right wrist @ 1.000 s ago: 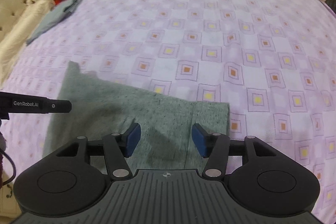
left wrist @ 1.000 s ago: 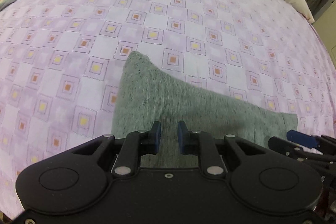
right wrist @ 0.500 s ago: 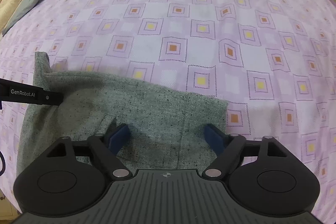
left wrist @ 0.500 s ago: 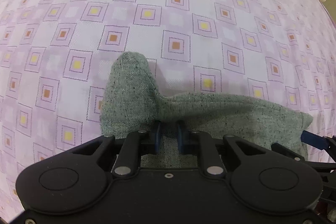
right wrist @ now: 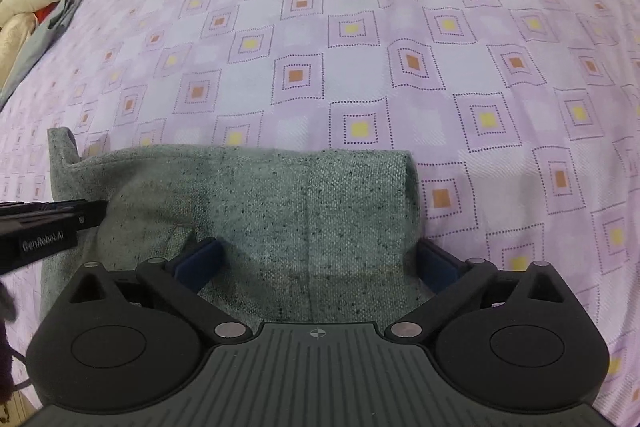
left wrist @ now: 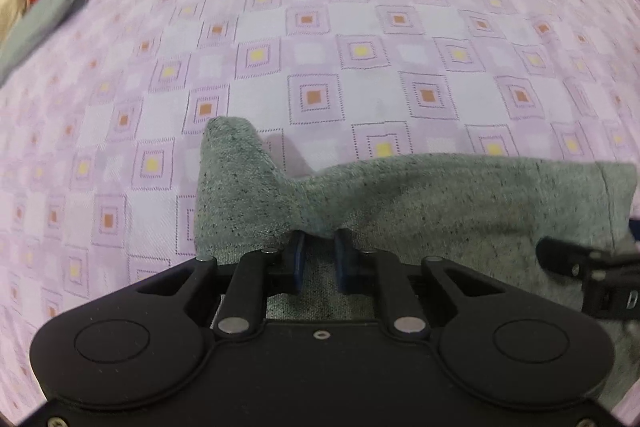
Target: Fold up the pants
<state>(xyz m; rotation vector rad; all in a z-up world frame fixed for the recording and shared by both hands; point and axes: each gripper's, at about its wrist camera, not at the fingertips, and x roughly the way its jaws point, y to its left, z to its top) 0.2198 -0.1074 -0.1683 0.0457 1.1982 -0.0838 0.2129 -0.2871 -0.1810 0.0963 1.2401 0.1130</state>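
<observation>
The pants (left wrist: pixel 420 203) lie crosswise just ahead of both grippers, the left gripper (left wrist: pixel 319 254) pinching a raised fold, the right gripper (right wrist: pixel 316 261) spread wide over them.

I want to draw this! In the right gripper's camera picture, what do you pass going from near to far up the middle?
Right gripper → grey pants → purple patterned bedsheet.

The near part of the grey pants (left wrist: pixel 440 203) is hidden beneath the left claw (left wrist: pixel 319 259) body, and their right end runs off the frame edge. At the far left, a grey garment (left wrist: pixel 44 19) is blurred.
</observation>
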